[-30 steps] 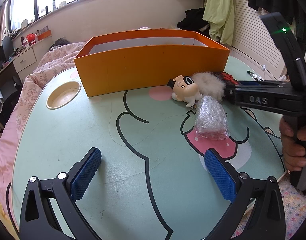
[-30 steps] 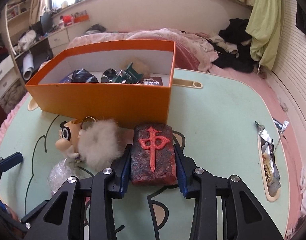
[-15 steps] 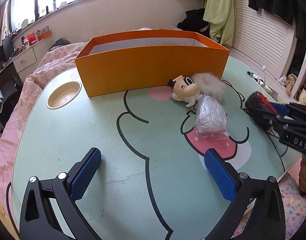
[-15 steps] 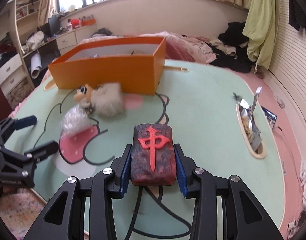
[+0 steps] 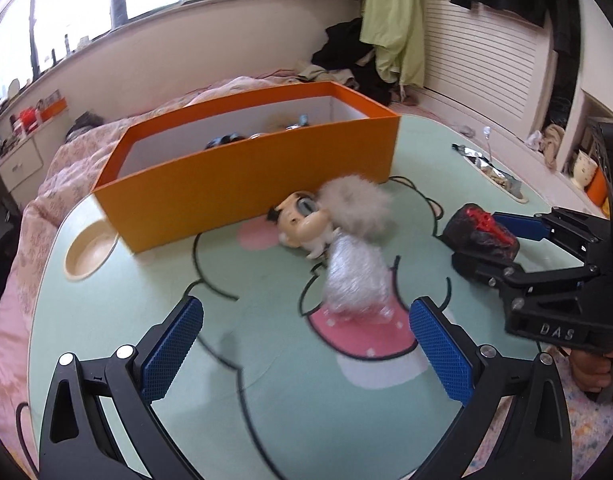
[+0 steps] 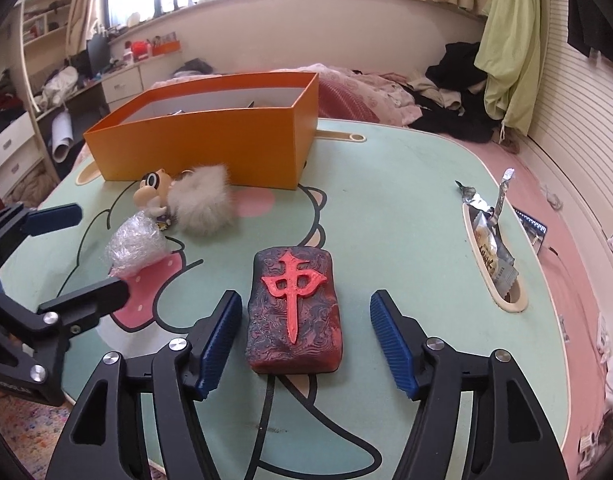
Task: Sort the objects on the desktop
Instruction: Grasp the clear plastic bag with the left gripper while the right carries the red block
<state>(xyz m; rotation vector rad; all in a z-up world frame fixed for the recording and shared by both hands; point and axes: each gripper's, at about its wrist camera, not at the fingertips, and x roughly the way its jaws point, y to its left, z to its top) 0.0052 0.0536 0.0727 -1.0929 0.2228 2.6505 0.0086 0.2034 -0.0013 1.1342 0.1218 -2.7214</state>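
The dark red mahjong tile [image 6: 294, 308] lies flat on the green desk [image 6: 406, 216], between the blue pads of the right tongs [image 6: 306, 344]. These tongs are opening, and both pads stand apart from the tile's sides. To the far left lie a crumpled plastic wrap [image 6: 136, 246], a fluffy pompom [image 6: 204, 200] and a small figurine [image 6: 152, 192], close together. Behind them stands the orange box [image 6: 210, 140], with some things inside. The left tongs [image 5: 306, 356] are open above the desk, nothing between them, near the wrap.
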